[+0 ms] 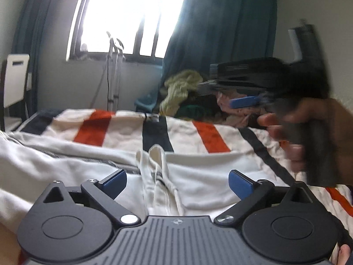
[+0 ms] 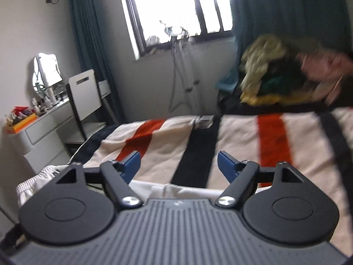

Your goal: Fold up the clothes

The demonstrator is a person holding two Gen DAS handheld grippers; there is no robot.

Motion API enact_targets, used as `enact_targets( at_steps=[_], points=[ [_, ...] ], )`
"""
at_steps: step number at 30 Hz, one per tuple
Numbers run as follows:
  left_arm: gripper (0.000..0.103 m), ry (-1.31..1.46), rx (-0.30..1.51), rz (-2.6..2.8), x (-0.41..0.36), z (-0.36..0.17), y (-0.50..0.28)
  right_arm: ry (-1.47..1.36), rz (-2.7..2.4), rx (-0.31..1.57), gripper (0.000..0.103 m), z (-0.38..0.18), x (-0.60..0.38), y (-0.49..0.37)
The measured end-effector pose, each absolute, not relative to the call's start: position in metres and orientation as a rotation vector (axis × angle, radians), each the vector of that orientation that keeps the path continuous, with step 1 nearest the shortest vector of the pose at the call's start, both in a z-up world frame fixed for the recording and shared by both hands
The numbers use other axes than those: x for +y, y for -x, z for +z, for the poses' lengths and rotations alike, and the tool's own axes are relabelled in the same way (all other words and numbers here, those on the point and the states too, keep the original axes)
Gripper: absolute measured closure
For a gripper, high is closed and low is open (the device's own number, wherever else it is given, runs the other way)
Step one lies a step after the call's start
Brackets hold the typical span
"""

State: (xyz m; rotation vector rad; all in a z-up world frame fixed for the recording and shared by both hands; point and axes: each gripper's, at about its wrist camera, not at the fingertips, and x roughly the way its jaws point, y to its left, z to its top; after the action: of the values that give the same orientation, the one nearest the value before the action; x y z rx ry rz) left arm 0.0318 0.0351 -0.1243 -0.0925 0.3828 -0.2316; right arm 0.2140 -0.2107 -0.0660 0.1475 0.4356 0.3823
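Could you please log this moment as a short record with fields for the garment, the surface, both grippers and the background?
garment: white garment, spread flat, a raised fold of cloth at its middle
surface: striped blanket, cream with orange and dark bands
left gripper: open, nothing between the jaws
right gripper: open, empty, above the blanket
background: pile of clothes beyond the bed, by the curtain

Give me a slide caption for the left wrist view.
Left gripper open above a white garment on the striped bedspread, right gripper raised and blurred beside it.

right gripper (image 1: 245, 101): motion-blurred | clothes pile (image 2: 275, 79): blurred, garments indistinct | white garment (image 2: 39, 183): partly hidden
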Motion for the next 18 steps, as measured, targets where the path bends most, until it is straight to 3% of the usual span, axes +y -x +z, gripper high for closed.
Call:
enact_targets(
  at_steps=[5,13,18],
  points=[
    [0.001,0.088,0.334,-0.214,0.035,-0.102,-0.001,-0.126,0.342,0.423,0.025,-0.051,-0.242,-0.153],
    [0.000,0.152,0.302,-0.138,0.042,-0.079,0.060,-0.205,0.289,0.493,0.025,-0.090,-0.278,-0.061],
    [0.000,0.154,0.331,-0.130,0.044,-0.084,0.063,-0.196,0.257,0.489,0.025,-0.103,-0.276,-0.047]
  ],
)
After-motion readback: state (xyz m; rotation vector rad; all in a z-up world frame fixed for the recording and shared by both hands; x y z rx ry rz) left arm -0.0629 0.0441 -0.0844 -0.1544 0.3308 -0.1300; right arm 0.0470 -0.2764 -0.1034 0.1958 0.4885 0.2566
